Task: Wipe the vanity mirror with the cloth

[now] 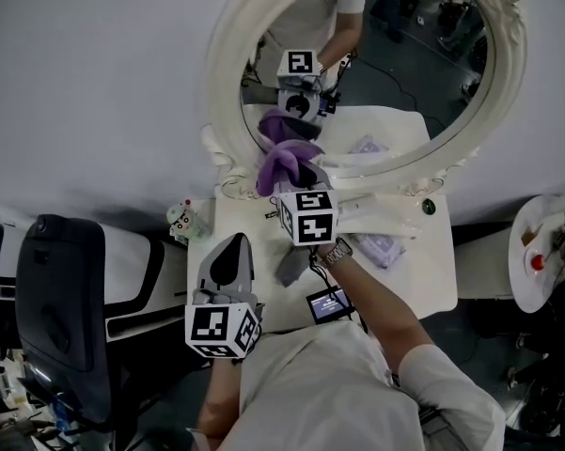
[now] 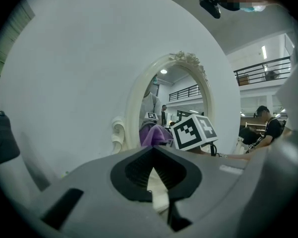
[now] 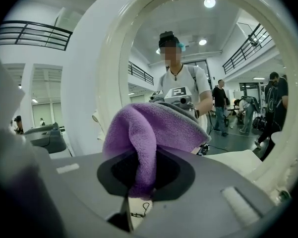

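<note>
- The right gripper [image 3: 139, 180] pinches the purple cloth [image 3: 156, 125] at the lower left of the mirror [image 1: 404, 73]; wiping looks underway.
- The next move likely calls for sweeping up across the glass.
- The left gripper [image 2: 156, 180], its jaws pressed together on nothing, idles.

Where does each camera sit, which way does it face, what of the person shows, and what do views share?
Head view: on the head, facing steeply down at table and vanity mirror; both forearms, left gripper, right gripper show.
Left gripper view: on the left gripper, facing the mirror along its shut, empty jaws.
Right gripper view: on the right gripper, facing the glass; jaws shut on purple cloth; person reflected.
Shared: all three show mirror and cloth.
</note>
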Demonstrator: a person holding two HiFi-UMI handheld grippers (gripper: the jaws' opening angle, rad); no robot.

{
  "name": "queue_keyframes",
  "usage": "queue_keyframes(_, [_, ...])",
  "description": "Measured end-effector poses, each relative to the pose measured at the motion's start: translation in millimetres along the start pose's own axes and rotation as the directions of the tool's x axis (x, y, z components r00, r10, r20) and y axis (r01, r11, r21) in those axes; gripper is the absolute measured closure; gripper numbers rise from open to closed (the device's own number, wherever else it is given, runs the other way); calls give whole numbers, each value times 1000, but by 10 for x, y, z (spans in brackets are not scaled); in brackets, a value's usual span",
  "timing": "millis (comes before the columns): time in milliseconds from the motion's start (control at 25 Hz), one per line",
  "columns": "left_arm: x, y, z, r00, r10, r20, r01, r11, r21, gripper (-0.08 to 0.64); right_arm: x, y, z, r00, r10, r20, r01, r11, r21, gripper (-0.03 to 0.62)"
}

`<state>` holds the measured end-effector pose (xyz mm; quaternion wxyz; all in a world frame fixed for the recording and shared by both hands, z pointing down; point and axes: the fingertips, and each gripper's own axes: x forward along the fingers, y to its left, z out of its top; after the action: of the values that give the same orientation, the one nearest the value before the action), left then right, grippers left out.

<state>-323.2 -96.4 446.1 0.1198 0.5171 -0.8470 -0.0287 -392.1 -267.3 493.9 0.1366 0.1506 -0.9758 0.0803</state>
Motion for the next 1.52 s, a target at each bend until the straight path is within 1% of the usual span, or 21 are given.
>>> queue_keyframes(80, [95,-209,-5,1000,-15,-1,15,1000,10,560,-133,-204,-72,1000,-5,-11,5,1000,9,534])
queue_keyframes(160, [225,-480,-17,999,-46,-6,46,999,22,560,-280,-500,-154,999,-26,-26,26,1000,15,534])
queue_keyframes(320, [521,-1090,-69,992,-124,-16,124,992,32,560,-603,-1272,-297,993,-104,-50,105,994,29,534])
queue_keyframes(440, [715,-1505,-126,985,-169,-24,170,985,35,560,-814,-1839,-332,985,-164,-57,166,985,45,534])
queue_keyframes(560, [857,-1811,-187,981,-194,-31,195,980,34,560,-941,-2285,-363,976,-206,-65,209,977,51,534])
queue_keyframes(680, [962,-1976,-253,978,-201,-49,203,978,38,560,-978,-2577,-447,971,-226,-74,230,971,62,534])
queue_keyframes(840, [1039,-1969,-286,980,-185,-70,188,981,44,560,-898,-2726,-578,971,-222,-90,230,970,83,534])
queue_keyframes(920, [1051,-1873,-294,983,-168,-78,172,984,45,560,-825,-2745,-624,971,-223,-90,231,969,91,534])
queue_keyframes(1160, [1018,-1504,-372,986,-128,-107,131,991,25,560,-723,-2710,-711,962,-265,-65,270,959,92,535])
queue_keyframes(1280, [994,-1340,-387,985,-127,-116,129,991,16,560,-645,-2641,-809,958,-274,-81,281,955,92,535])
queue_keyframes(1520, [870,-918,-449,982,-132,-135,133,991,-2,560,-423,-2382,-1068,943,-296,-150,314,943,114,535])
